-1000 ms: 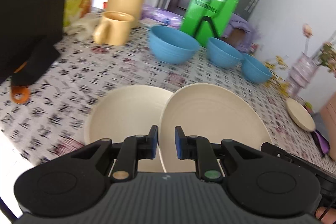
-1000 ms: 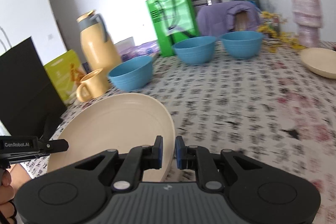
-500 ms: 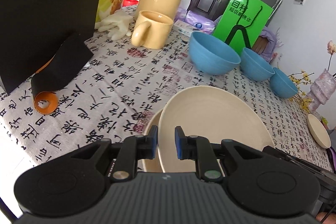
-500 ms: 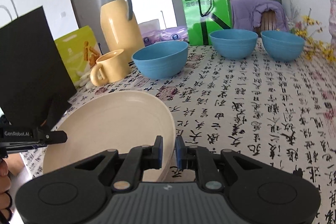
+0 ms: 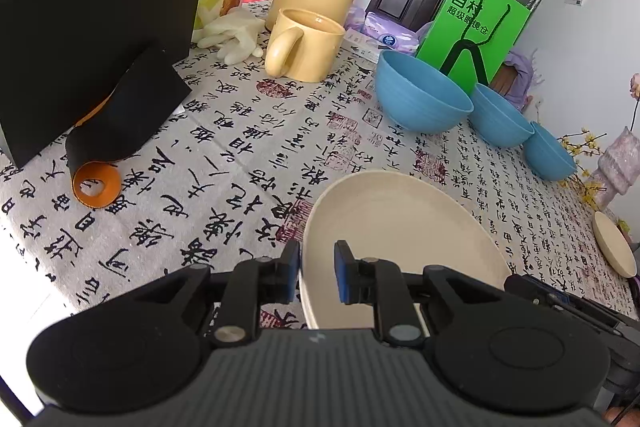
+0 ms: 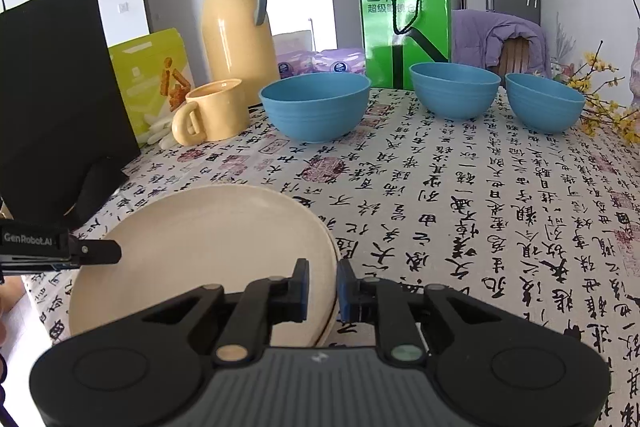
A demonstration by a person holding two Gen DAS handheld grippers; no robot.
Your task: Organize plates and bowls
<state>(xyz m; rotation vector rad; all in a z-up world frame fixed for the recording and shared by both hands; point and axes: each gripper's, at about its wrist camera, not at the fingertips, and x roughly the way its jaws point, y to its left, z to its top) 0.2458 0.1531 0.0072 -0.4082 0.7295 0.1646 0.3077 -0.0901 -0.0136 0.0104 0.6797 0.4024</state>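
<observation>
A cream plate (image 5: 400, 227) (image 6: 200, 235) lies on the patterned tablecloth, on top of a second cream plate whose edge (image 6: 335, 255) peeks out at the right. My left gripper (image 5: 317, 275) is shut on the stack's left rim. My right gripper (image 6: 323, 283) straddles the right rim; its jaws are opening, with the rim still between them. Three blue bowls (image 6: 316, 111) (image 6: 456, 95) (image 6: 544, 103) stand in a row at the back. A smaller cream plate (image 5: 614, 247) sits far right.
At the back left are a yellow jug (image 6: 236, 27), a yellow mug (image 6: 212, 111), a black paper bag (image 6: 52, 87) and a rolled black-and-orange sheet (image 5: 96, 183). A green bag (image 6: 404, 27) stands behind the bowls. The table edge (image 5: 24, 267) runs close on the left.
The tilted plate in my right gripper has come leftward over the other plate and now covers it. Both grippers have shifted left. The right jaws stand slightly wider.
</observation>
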